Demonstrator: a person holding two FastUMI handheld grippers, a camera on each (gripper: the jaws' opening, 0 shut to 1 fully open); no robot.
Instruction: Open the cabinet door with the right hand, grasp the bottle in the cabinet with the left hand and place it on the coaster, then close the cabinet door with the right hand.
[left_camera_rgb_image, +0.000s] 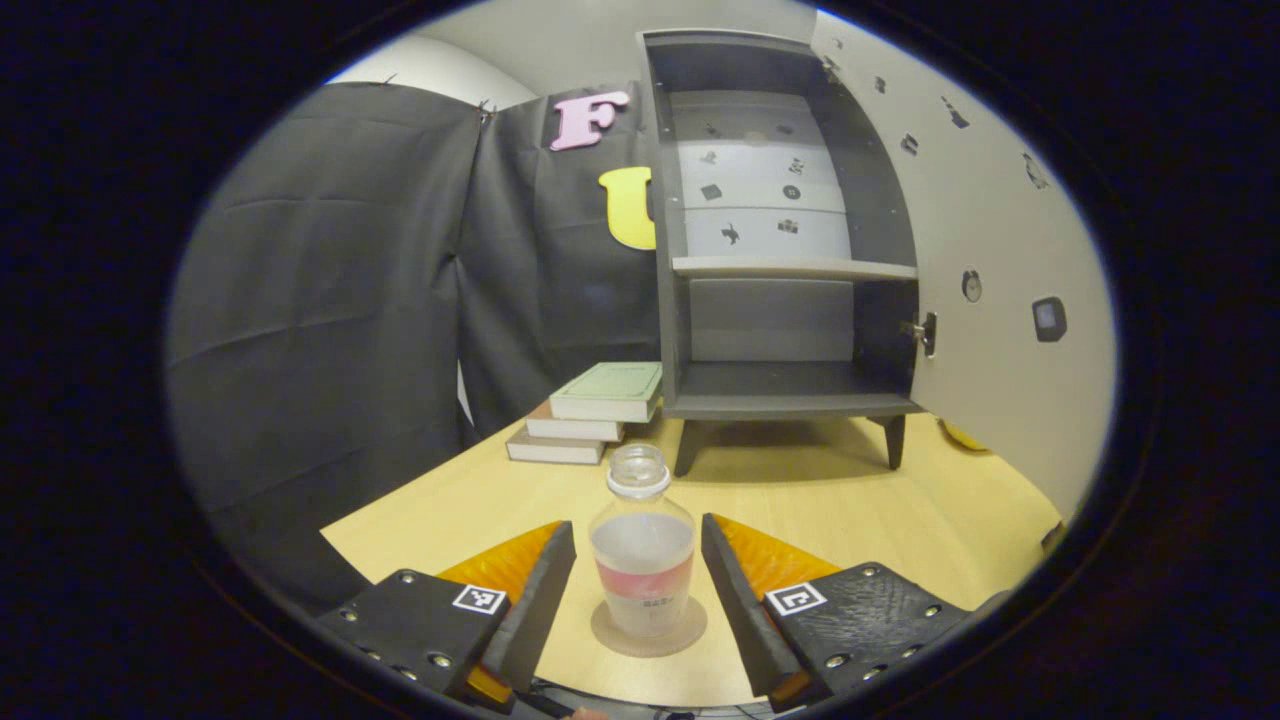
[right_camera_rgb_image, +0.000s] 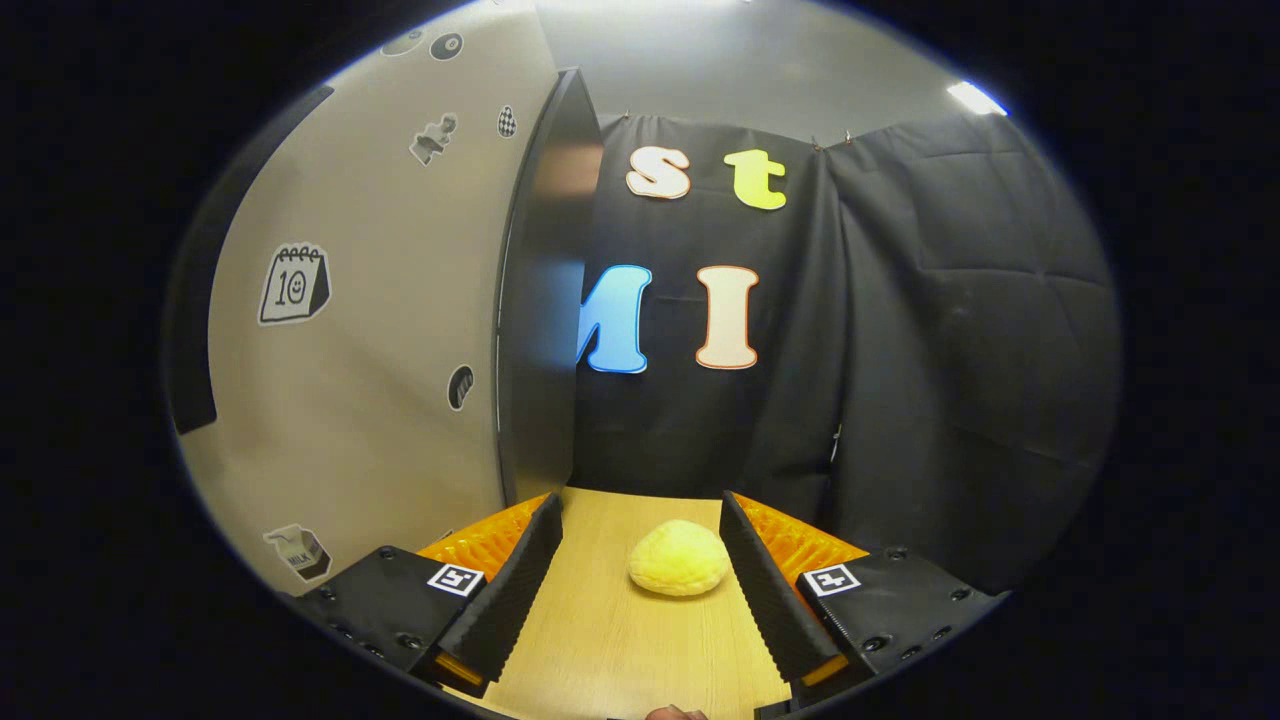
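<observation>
Bottle (left_camera_rgb_image: 642, 555) upright on coaster (left_camera_rgb_image: 690, 632), between wide-spread fingers of left gripper (left_camera_rgb_image: 638, 545), untouched.

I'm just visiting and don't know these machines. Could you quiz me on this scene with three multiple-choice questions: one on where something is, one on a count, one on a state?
1. Where is the bottle?
A. On the cabinet shelf
B. On the coaster, on the table
C. On the books

2. How many books are in the stack beside the cabinet?
A. One
B. Three
C. Five

3. What state is the cabinet door in?
A. Swung open
B. Shut
C. Taken off

Answers: 1 B, the bottle stands upright on the round coaster between the open fingers of the left hand-held gripper. 2 B, three books lie piled. 3 A, the door hangs on its hinge and the shelves show.
</observation>
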